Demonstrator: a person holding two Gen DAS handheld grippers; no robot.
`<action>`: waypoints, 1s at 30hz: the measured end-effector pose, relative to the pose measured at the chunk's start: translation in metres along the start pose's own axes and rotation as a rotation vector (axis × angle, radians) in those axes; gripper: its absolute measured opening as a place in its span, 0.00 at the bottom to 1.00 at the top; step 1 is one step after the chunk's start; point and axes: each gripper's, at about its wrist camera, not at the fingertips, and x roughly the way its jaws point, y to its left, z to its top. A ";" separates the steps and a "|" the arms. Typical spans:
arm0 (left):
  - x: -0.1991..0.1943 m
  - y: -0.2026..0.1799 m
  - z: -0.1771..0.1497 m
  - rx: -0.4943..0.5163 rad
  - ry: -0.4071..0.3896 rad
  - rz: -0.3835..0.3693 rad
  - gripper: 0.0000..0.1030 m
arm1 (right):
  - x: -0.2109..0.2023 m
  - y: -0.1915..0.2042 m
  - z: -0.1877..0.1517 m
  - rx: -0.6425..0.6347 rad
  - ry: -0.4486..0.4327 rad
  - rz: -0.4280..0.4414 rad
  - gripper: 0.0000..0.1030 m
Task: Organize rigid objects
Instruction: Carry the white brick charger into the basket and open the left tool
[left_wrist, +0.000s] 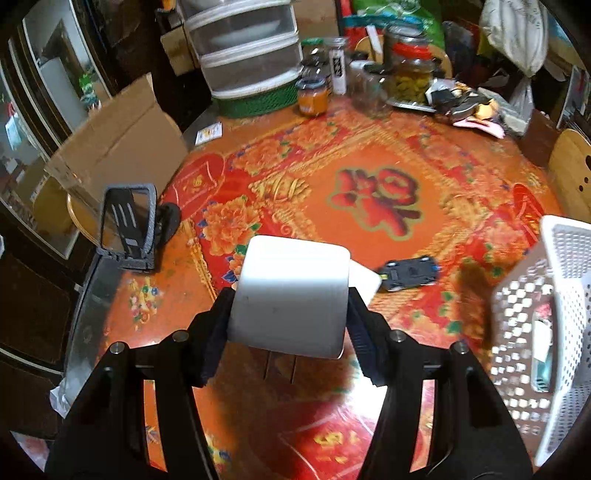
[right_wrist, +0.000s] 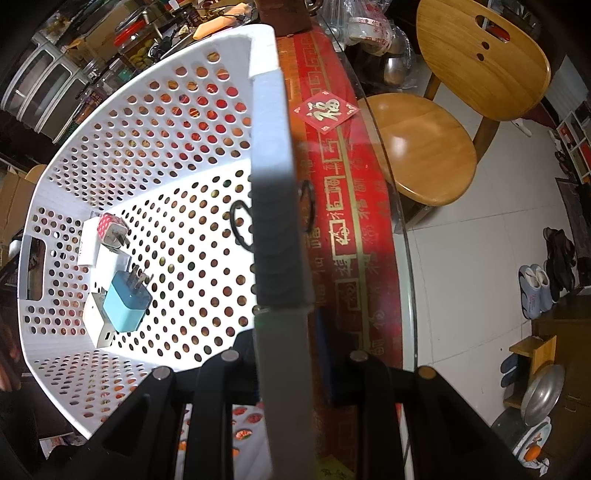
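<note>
A round table (left_wrist: 369, 155) is covered by a red and orange flowered cloth under a sheet of glass. At its far side a stack of clear drawers (left_wrist: 243, 48) on a green base and a crowd of jars (left_wrist: 388, 81) are seen; a cardboard box (left_wrist: 122, 144) stands off its left edge. In the right wrist view a wooden chair (right_wrist: 443, 122) is tucked against the table's rim.

A white perforated basket (left_wrist: 546, 332) is set on the table at the right of the left wrist view. Its near wall (right_wrist: 275, 155) is clamped by the right gripper (right_wrist: 284, 306), whose jaws are pressed together on the rim. On the basket's floor a blue charger (right_wrist: 125, 302), a small pink dotted plug (right_wrist: 110, 227) and white adapters (right_wrist: 99, 321) are gathered in one corner, lying against each other.

A white box-shaped block (left_wrist: 291, 295) is held by the left gripper (left_wrist: 290, 317), its jaws closed on the block's two sides, above the cloth and left of the basket. A second white piece (left_wrist: 364, 282) shows just behind the block; what it is cannot be told.

A black stand (left_wrist: 129, 229) sits near the table's left edge. A small dark toy car (left_wrist: 410, 273) lies on the cloth between the held block and the basket.
</note>
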 end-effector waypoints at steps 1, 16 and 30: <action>-0.007 -0.003 0.001 0.002 -0.005 -0.005 0.55 | 0.000 0.000 0.000 -0.001 0.000 0.001 0.21; -0.123 -0.127 -0.007 0.178 -0.096 -0.218 0.55 | 0.000 -0.001 0.000 -0.014 -0.005 0.022 0.21; -0.089 -0.243 -0.062 0.386 0.061 -0.314 0.55 | 0.000 -0.002 0.000 -0.019 -0.003 0.036 0.21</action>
